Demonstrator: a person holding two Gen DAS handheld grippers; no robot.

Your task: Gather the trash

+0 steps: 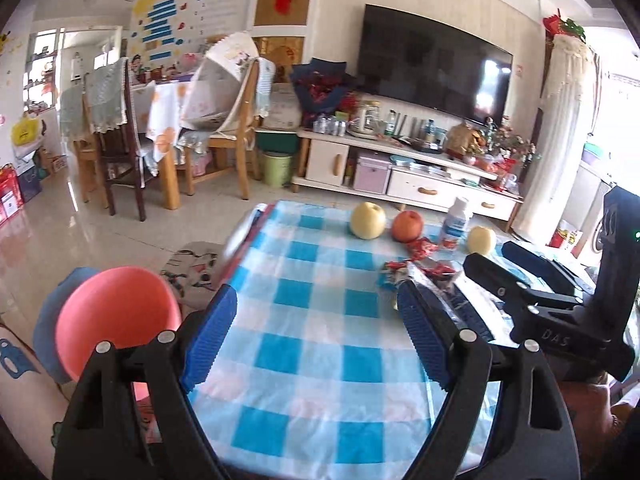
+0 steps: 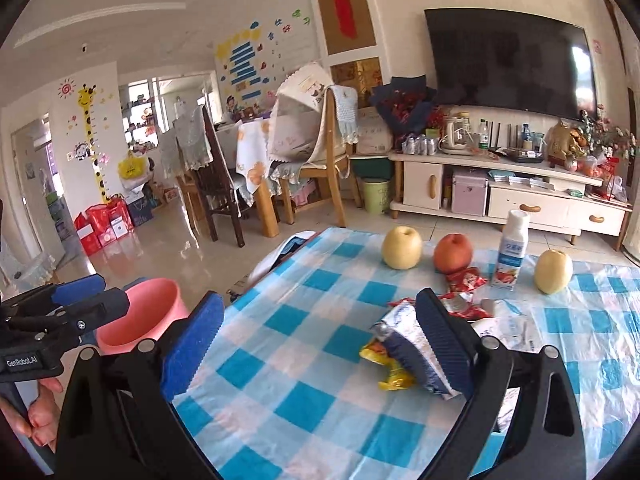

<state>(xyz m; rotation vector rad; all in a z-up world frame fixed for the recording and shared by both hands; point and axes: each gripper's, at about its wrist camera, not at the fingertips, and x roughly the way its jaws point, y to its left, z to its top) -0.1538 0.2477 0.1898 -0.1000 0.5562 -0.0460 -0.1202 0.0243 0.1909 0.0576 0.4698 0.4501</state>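
Little of the work looks done. Both claws, left claw [image 1: 316, 336] and right claw [image 2: 320, 344], stand released and hold nothing. The wrappers [image 2: 412, 344] lie on the checked worktop [image 2: 304, 364]; the pink bucket [image 2: 140, 312] waits beside it.

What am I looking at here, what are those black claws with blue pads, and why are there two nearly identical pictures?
They are two hand-held grippers; a person carries one in each hand. Each has a camera looking along its fingers, so you get a left and a right view. Both the left gripper and the right gripper stand open and hold nothing. Below is a table with a blue checked cloth. On it lie crumpled wrappers, red wrappers, two yellow pears, a red apple and a white bottle. A pink bucket stands beside the table, likely for the trash.
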